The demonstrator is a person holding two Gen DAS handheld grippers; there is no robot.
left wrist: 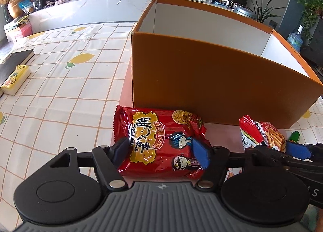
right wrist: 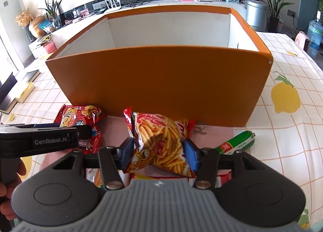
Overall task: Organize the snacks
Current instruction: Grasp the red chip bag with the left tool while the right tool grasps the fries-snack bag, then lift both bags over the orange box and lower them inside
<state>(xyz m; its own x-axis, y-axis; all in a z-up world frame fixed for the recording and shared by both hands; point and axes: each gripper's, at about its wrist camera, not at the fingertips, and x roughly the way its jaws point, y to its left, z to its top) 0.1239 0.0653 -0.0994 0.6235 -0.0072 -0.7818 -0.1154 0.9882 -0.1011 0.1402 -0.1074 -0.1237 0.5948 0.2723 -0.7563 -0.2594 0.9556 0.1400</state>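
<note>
My left gripper (left wrist: 161, 151) is shut on a red noodle-snack packet (left wrist: 159, 137) with yellow lettering, held just in front of the orange box (left wrist: 201, 82). My right gripper (right wrist: 159, 151) is shut on a red fries-snack bag (right wrist: 161, 141), also in front of the orange box (right wrist: 157, 82). The box is open-topped with white inner walls, and its floor is hidden. Each gripper shows in the other's view: the right one at the right edge (left wrist: 282, 147), the left one at the left edge (right wrist: 80, 131) with its red packet (right wrist: 80, 119).
A green sausage stick (right wrist: 236, 141) lies right of the fries bag. More snack packets lie under the right gripper. A yellow tissue pack (left wrist: 16, 79) and a dark book (left wrist: 14, 60) sit at the left on the lemon-print tablecloth (left wrist: 70, 90).
</note>
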